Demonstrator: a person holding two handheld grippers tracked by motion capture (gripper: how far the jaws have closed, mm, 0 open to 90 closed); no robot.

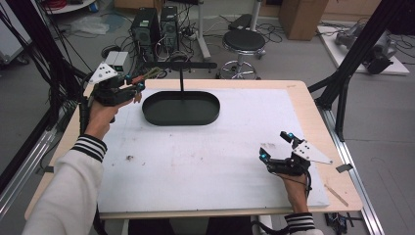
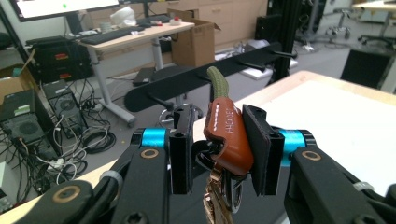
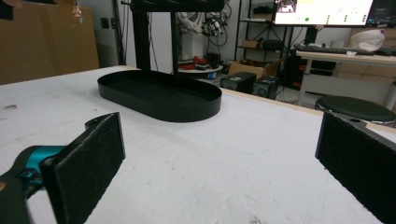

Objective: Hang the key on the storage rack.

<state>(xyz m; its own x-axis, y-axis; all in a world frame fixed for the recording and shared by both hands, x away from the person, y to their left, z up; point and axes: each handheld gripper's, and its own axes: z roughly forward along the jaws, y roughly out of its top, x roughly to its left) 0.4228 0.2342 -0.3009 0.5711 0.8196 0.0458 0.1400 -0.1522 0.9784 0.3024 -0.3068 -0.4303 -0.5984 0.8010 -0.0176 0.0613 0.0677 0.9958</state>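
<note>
**A:** Which step is this?

**B:** I'd say carrying. The left gripper (image 2: 217, 149) is clamped on a brown leather key fob (image 2: 227, 136); the pads pinch its sides, an olive cord loop (image 2: 217, 84) sticks up past the fingertips, and a metal clasp (image 2: 223, 193) hangs below them. In the high view that gripper (image 1: 138, 88) is raised at the table's far left corner, just left of the black tray (image 1: 180, 108).

**A:** And the other hand?

**B:** The right gripper (image 1: 276, 145) sits low over the white mat (image 1: 205, 156), near the front right, jaws spread wide with nothing between them. From its own camera the tray (image 3: 161, 95) lies well ahead of the fingertips.

**A:** What does the next move call for?

**B:** Probably bringing the loop up to the black bar with pegs (image 2: 205, 77) just beyond the fingertips and slipping it over a peg. That needs the loop kept upright and open.

**A:** Anything unclear?

**B:** The clasp's lower end is cut off at the frame's bottom, so I can't tell whether keys hang from it. The printing on the leather is too small to read.
</note>
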